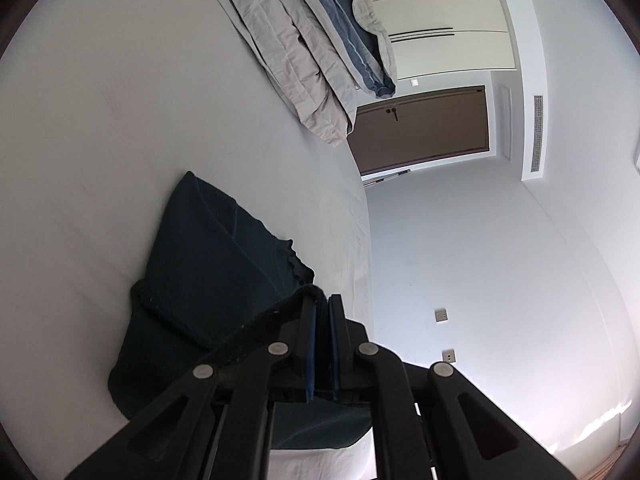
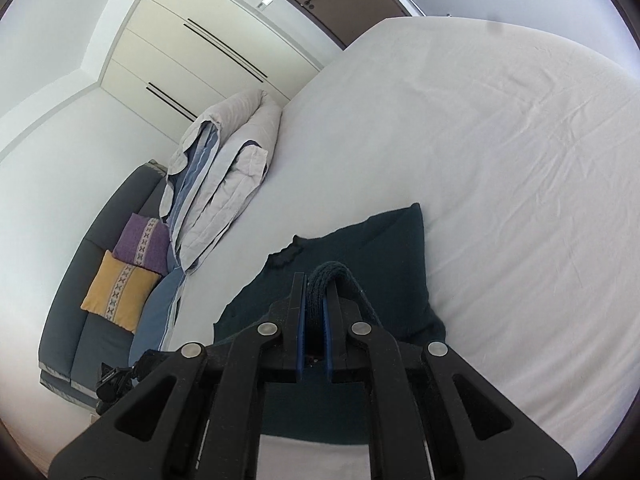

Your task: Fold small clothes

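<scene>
Nearest each lens, black linkage hides the garment's (image 1: 208, 264) near edge. Both grippers pinch it: the right gripper (image 2: 314, 292) clamps a thick ribbed hem between narrow jaws, the left gripper (image 1: 322, 306) seems to nip a thinner edge. Its dark teal cloth lies on the white bed (image 2: 500, 152). Farther off, a folded duvet (image 2: 224, 168); a door (image 1: 424, 128) shows partly.

A dark knitted cloth garment (image 2: 372, 248) is seen, matt and coarse; the bed sheet (image 2: 500, 160) is smooth white cotton-like cloth; each tool (image 2: 315, 304) is matt black plastic.
</scene>
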`<state>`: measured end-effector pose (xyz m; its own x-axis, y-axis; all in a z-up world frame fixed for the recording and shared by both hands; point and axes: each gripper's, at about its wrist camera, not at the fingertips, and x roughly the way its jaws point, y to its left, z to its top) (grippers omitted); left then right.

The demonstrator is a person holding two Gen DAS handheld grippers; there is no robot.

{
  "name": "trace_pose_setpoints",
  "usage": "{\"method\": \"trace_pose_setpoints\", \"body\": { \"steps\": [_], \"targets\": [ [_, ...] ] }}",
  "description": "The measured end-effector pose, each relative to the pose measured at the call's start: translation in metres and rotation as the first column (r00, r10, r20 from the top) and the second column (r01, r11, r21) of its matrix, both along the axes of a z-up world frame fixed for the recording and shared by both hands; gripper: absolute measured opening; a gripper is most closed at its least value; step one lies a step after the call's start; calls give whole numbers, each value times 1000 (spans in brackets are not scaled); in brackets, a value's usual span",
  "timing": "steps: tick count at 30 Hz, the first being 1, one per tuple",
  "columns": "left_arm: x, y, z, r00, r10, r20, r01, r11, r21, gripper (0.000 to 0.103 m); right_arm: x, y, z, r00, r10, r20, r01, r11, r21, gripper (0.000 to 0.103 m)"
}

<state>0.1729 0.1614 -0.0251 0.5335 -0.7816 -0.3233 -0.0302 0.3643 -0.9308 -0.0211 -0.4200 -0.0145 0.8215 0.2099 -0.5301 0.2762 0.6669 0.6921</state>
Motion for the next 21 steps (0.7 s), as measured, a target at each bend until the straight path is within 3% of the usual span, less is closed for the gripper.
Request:
{"method": "trace_pose_setpoints", "body": {
  "steps": [12,18,19,20,21],
  "targets": [
    [115,-33,-66,992,31,-122,-23,998,64,6,138,-30,-70,988,-53,-143,47,998,-45,6],
    [143,-27,-100,979,73,-191,-57,995,87,8,194,-37,-103,974,-58,-218,44,997,-69,10],
    [145,-25,-105,975,85,-207,-66,993,93,8,202,-38,-109,969,-67,-239,46,995,-90,18],
    [146,-22,-111,971,91,-221,-75,994,80,16,207,-39,-112,968,-74,-238,52,994,-99,25],
    [148,-18,-116,968,90,-236,-79,995,55,36,210,-41,-114,969,-85,-234,60,992,-109,43]
  ]
}}
